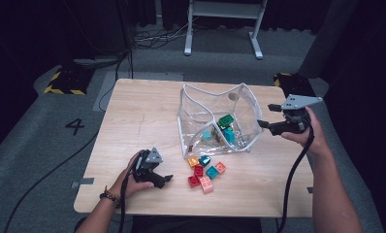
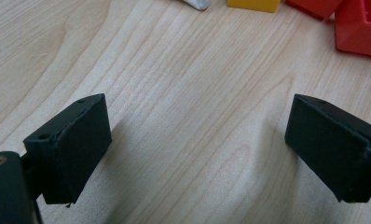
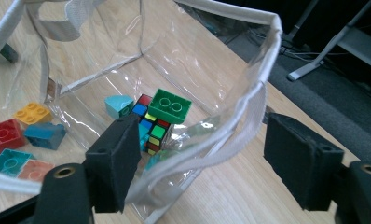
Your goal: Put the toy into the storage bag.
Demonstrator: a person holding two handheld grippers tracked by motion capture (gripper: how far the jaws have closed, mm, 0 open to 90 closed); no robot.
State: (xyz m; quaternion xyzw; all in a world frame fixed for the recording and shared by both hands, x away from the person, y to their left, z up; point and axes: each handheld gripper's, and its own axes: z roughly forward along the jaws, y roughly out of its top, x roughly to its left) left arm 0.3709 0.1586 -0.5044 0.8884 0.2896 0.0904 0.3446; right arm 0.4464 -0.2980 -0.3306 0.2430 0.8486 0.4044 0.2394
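High view: right tongs point(image 1: 265, 115) gape wide and empty just beside the clear bag's point(image 1: 244, 104) rim, left tongs point(image 1: 168, 179) spread wide over bare bench point(image 1: 133, 121). Green brick point(image 1: 225, 120) and a few others sit inside; loose bricks point(image 1: 205, 172) wait outside, so I'd say partway. Grey carpet, dark curtains beyond.

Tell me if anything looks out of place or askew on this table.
The clear bag sags crooked, its rim buckled, with a few bricks inside. A cluster of loose bricks lies on the table just outside it. Nothing looks broken.
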